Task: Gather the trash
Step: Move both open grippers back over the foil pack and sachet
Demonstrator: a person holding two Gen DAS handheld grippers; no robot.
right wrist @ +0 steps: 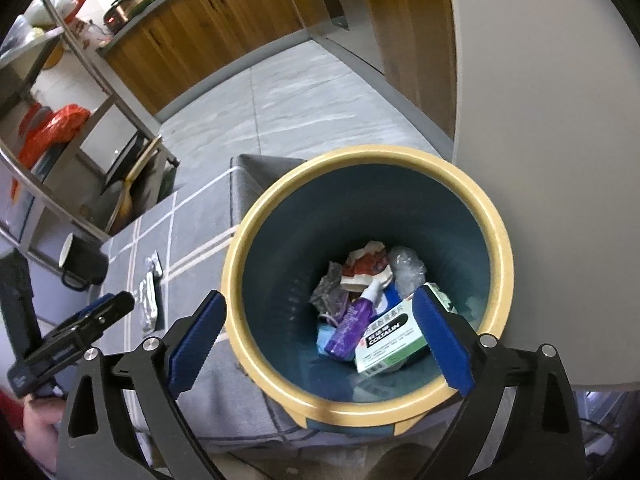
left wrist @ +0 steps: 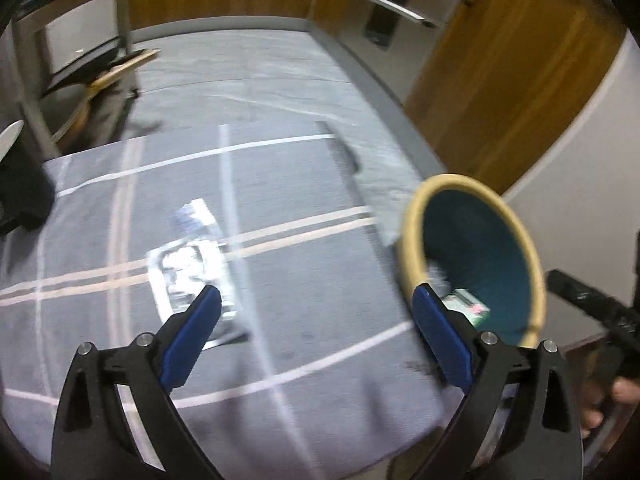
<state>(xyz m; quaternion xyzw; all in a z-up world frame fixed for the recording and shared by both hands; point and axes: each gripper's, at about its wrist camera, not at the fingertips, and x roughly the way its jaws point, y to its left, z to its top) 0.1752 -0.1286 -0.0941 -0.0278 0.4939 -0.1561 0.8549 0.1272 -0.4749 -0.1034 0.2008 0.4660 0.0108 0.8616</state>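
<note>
Crumpled silver wrapper (left wrist: 192, 276) lies flat on the cloth; the teal, yellow-rimmed bin (right wrist: 496, 236) (upright) holds trash.

The left wrist view looks down and forward over the grey cloth (left wrist: 280, 280), close above a foil wrapper (left wrist: 192, 272). The right wrist view looks almost straight down into the bin (right wrist: 496, 240) from close above. Both share the bin (left wrist: 412, 240), wrapper (right wrist: 149, 300), cloth (right wrist: 192, 220) and wooden cabinets (left wrist: 500, 80).

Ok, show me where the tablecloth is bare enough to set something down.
Bare tablecloth lies between the silver wrapper and the bin, and in front of the wrapper. The far left corner is crowded by the black mug. The bin is filling with trash.
</note>
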